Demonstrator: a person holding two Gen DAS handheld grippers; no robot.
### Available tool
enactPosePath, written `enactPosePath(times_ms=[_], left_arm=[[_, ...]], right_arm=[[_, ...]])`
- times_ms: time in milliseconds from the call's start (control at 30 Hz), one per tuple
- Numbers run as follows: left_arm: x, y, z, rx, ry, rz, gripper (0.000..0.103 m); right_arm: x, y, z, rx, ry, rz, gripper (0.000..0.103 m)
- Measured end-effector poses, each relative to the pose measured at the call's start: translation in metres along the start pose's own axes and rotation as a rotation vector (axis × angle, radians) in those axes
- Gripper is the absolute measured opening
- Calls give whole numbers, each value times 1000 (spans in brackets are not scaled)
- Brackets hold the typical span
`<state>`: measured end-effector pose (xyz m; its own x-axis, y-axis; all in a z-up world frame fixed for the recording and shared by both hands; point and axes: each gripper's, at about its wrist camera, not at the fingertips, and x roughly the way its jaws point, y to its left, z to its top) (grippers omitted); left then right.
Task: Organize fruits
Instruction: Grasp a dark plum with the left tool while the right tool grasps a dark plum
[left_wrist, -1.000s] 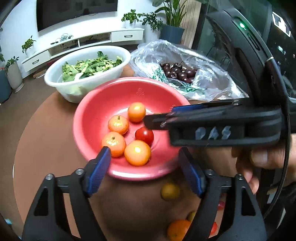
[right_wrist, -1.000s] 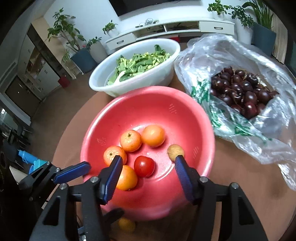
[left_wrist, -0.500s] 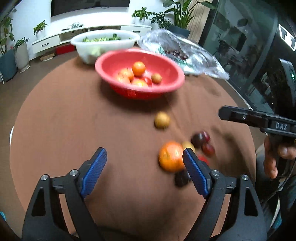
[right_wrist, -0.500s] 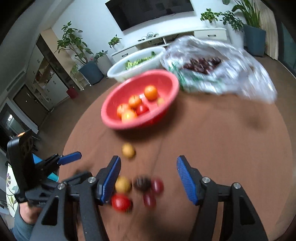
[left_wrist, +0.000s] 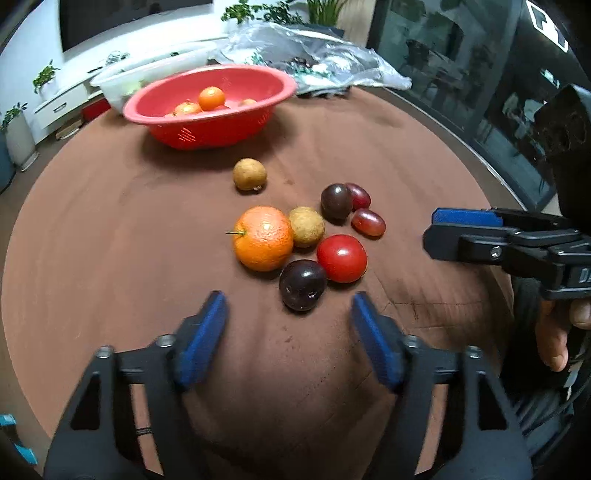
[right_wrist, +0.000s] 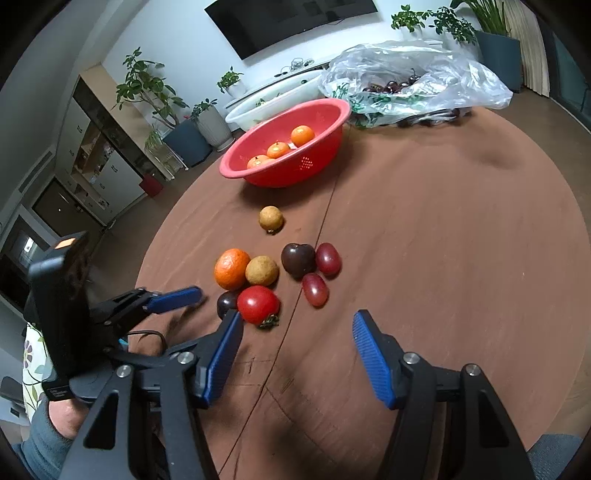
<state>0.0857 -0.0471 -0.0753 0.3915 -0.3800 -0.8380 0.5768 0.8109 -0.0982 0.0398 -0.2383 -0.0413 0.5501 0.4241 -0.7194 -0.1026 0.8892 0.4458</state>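
Approx. half done: red basket (left_wrist: 210, 110) at 12 o'clock holds several oranges, ~7 loose fruits incl. orange (left_wrist: 263, 238) remain on table; left gripper (left_wrist: 288, 325) & right gripper (right_wrist: 297, 343) both wide, empty.

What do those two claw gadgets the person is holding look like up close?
Both are black plastic clamps with two fingers. The left gripper and right gripper carry ribbed blue pads on their fingertips, fixed with silver bolts. White letters mark the right one's side. A bare hand grips its handle; a grey sleeve shows at the other.
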Motion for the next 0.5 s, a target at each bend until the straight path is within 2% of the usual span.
enactPosePath(times_ms=[67,133,400,500], left_arm=[[4,1,2,15,11,4,58],[7,2,5,32,25,-7,47],[16,2,17,70,33,-22,43],[17,1,19,77,31,-27,39]], right_arm=[[-2,-1,0,5,-7,4,65],[-2,-2,-1,9,-9,6,65],[-2,-4,-3,10,-4,9,64],[-1,-3,-4,9,-3,8,64]])
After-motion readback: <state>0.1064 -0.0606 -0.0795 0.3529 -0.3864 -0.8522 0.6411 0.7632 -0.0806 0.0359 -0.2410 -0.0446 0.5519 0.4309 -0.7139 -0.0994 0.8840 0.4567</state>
